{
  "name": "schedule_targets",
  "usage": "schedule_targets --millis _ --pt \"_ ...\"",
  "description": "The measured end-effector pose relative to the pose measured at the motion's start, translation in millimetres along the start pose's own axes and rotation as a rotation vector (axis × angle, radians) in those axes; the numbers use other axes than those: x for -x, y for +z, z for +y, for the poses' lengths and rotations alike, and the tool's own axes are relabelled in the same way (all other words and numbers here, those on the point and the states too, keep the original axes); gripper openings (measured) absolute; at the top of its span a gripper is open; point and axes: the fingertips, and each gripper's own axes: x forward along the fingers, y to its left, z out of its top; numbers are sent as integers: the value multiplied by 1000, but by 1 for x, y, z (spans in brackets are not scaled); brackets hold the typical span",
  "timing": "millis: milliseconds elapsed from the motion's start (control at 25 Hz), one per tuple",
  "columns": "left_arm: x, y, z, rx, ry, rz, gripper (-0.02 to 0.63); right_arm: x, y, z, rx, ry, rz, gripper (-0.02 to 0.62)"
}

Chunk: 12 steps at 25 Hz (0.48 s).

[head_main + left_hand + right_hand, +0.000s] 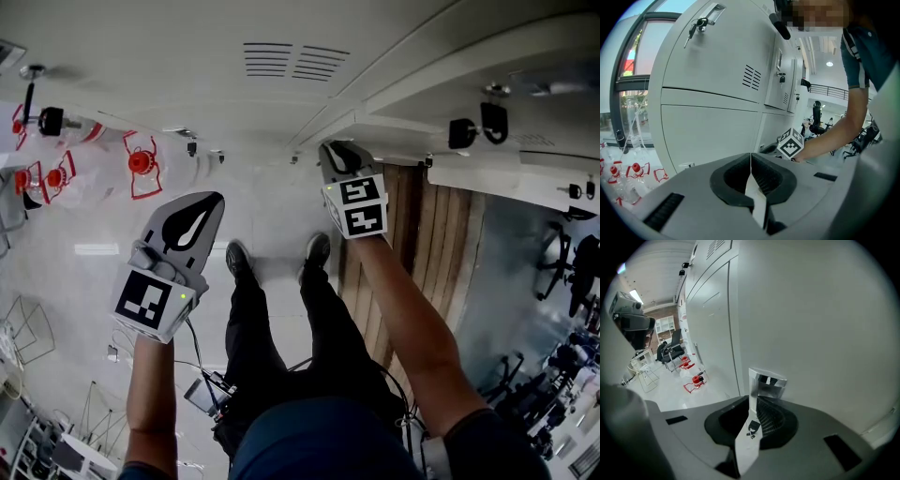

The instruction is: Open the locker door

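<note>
The grey locker front [234, 103] fills the top of the head view. Low on it, my right gripper [336, 152] has its tips at the door. In the right gripper view the door [811, 310] is close ahead. A small chrome handle [766, 383] sticks out of it, and its thin left edge runs down between the closed jaws of the right gripper [752, 397]. My left gripper [192, 220] hangs to the left, away from the lockers, shut with nothing in it. The left gripper view shows that gripper [751, 157] facing the locker bank [712, 70].
A bunch of keys [696, 26] hangs in an upper door's lock. Red-and-clear fittings [141, 164] lie on the floor at left, near a wire rack [28, 328]. A wooden floor strip [441, 244] and office chairs [562, 272] lie right. The person's shoes [239, 258] stand before the lockers.
</note>
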Motion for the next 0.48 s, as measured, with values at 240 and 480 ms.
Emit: schedule_targets --millis 240,480 --pt "-2 3 -1 -2 -3 -1 20 15 -14 8 -23 2 0 41" --pt "0 6 -1 -9 -3 -1 20 30 -29 15 -83 -2 7 41"
